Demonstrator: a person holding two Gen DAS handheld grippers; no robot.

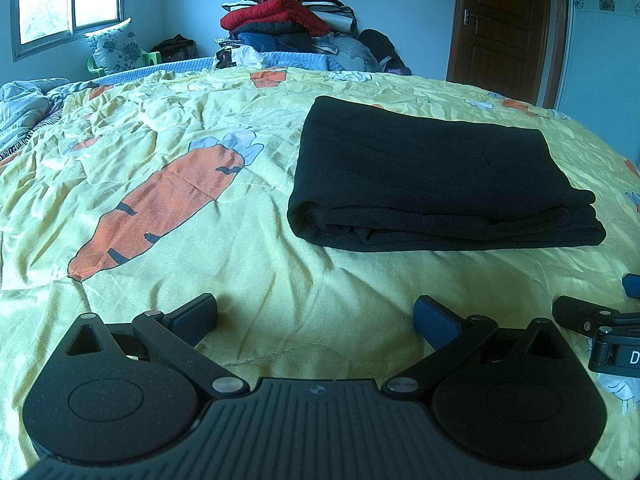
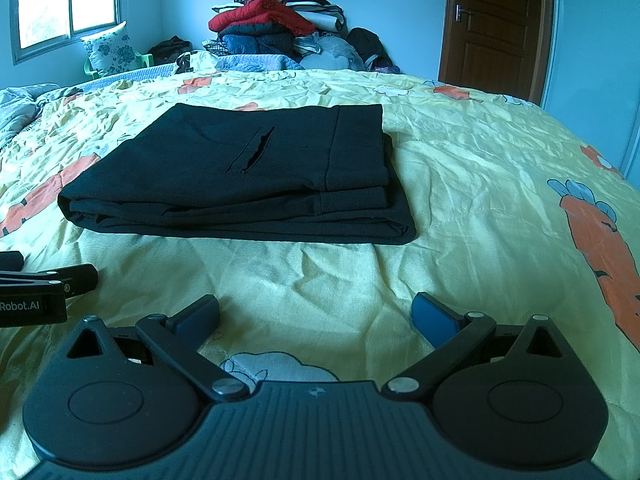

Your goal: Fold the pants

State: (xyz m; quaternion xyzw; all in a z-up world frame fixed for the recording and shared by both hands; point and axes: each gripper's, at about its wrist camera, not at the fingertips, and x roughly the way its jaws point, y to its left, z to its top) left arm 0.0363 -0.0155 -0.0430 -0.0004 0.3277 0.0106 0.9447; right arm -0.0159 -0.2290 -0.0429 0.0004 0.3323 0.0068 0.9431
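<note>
The black pants (image 1: 432,176) lie folded into a flat rectangular stack on the yellow carrot-print bedspread (image 1: 200,128). In the right wrist view the pants (image 2: 248,176) show a pocket slit on top and layered edges toward me. My left gripper (image 1: 316,316) is open and empty, low over the bedspread, short of the stack's near edge. My right gripper (image 2: 316,316) is open and empty too, just in front of the stack. Each gripper shows at the edge of the other's view: the right one (image 1: 600,320), the left one (image 2: 44,284).
A tall pile of clothes and quilts (image 1: 288,20) sits at the far end of the bed. A floral pillow (image 1: 114,46) leans near the window. A brown door (image 1: 504,20) stands at the back right. Rumpled bedding (image 1: 24,108) lies at the left edge.
</note>
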